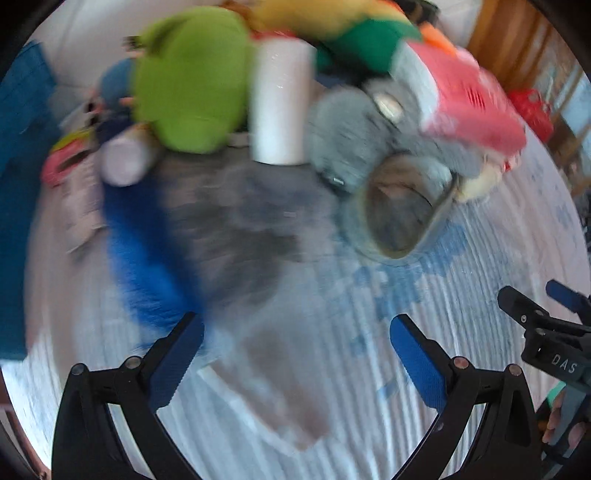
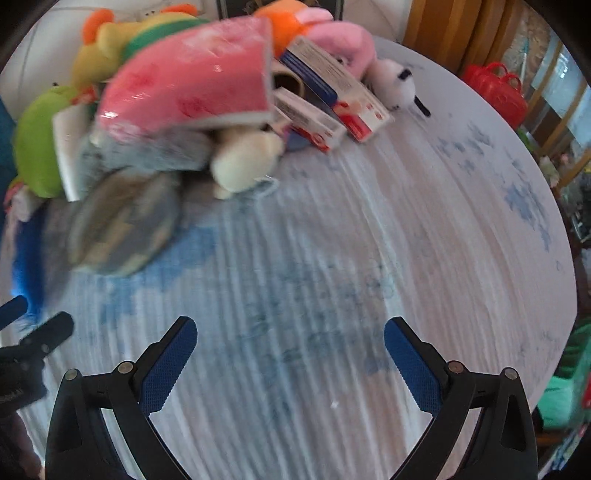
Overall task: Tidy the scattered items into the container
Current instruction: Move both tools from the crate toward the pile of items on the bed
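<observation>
Hovering over striped surface (image 2: 332, 240), left tool (image 1: 297, 356) and right tool (image 2: 290, 360) both had jaws spread wide, nothing gripped. Blurry pile sat ahead of both: green plush (image 1: 188, 85), white cylinder (image 1: 282, 99), grey plush (image 1: 354, 133), pink pack (image 2: 192, 88), boxes (image 2: 332, 99). Couldn't spot container.

Striped blue-white cloth (image 2: 332, 258); red basket (image 2: 495, 92) beyond; wooden furniture (image 2: 436, 22).

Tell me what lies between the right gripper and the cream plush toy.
Only bare striped tablecloth lies between the open right gripper and the cream plush toy; the right wrist view shows it.
</observation>
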`<state>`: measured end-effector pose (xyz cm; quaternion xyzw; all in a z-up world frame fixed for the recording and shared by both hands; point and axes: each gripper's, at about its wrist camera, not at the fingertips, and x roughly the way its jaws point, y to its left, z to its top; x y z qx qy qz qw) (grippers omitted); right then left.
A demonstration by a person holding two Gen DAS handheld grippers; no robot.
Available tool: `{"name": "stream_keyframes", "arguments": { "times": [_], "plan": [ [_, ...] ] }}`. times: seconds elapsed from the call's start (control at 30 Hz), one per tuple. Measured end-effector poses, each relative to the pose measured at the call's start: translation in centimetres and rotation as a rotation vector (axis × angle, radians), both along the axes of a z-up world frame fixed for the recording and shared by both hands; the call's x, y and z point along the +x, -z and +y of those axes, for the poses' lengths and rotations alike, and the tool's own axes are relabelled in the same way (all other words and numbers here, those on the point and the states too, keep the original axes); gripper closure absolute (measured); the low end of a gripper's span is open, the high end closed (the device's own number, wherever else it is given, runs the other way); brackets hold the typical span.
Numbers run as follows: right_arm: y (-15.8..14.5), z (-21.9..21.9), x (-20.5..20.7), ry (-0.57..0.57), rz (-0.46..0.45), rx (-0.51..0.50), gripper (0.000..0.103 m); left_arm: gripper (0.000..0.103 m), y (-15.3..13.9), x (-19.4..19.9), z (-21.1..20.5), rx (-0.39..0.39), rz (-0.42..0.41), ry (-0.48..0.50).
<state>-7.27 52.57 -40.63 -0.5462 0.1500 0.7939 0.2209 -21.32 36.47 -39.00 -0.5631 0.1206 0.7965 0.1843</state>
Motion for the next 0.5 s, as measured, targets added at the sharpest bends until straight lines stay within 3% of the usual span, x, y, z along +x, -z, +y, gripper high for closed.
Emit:
{"name": "stream_keyframes", "arguments": {
  "times": [0.13, 0.5],
  "plan": [
    [2.1, 0.5, 0.0, 0.018, -0.022, -0.008, 0.000, 0.000, 2.3, 0.0, 1.8, -0.012, -0.018, 0.021],
    [2.0, 0.0, 1.3, 0.075, 0.058, 0.038, 0.000, 0.000, 2.4, 1.2, 1.5, 0.042, 0.080, 0.012]
  ]
}}
